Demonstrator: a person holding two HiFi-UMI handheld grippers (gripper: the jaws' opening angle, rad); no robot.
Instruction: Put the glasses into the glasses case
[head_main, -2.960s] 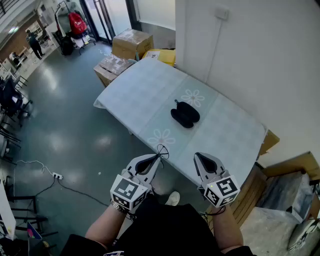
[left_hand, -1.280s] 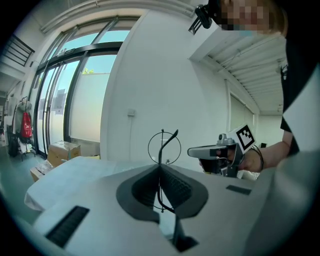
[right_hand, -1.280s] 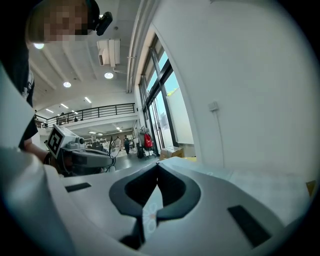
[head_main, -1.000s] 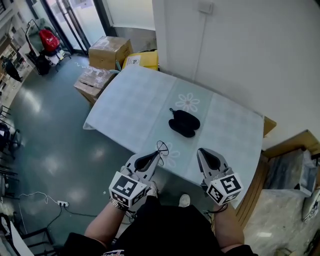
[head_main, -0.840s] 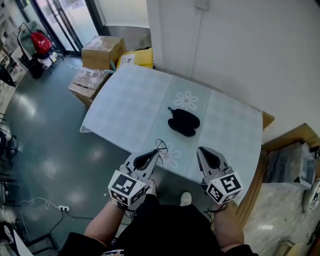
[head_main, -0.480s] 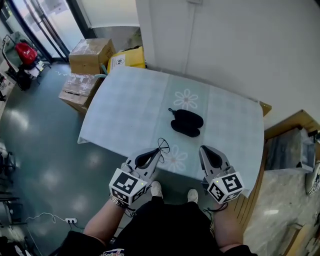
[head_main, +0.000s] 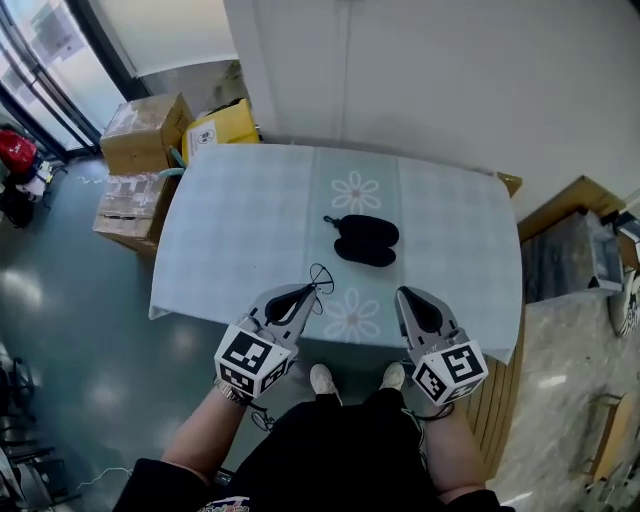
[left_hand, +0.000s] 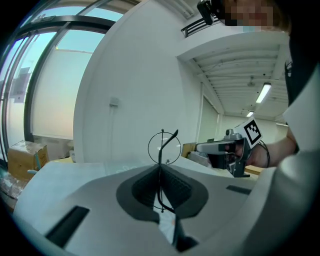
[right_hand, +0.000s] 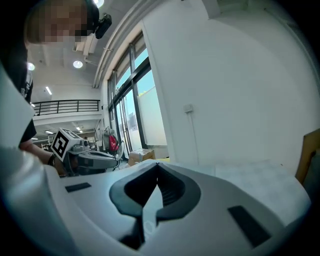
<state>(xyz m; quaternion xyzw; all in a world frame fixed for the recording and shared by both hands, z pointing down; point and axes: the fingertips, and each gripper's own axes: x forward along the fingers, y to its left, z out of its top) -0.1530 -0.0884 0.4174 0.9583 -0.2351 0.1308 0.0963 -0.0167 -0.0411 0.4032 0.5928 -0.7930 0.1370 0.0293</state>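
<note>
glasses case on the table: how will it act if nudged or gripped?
Probably light: the glasses case is small and lies loose on the table, so a nudge would likely slide it. It shows two rounded halves, seemingly open, so one half may swing when pressed. The curved shell could slip between jaws.

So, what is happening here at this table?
A person stands at the table, a gripper in each hand. The left gripper is shut on thin wire glasses, near the table's front edge. The right gripper is shut and empty. The black glasses case lies mid-table, apparently open, untouched.
</note>
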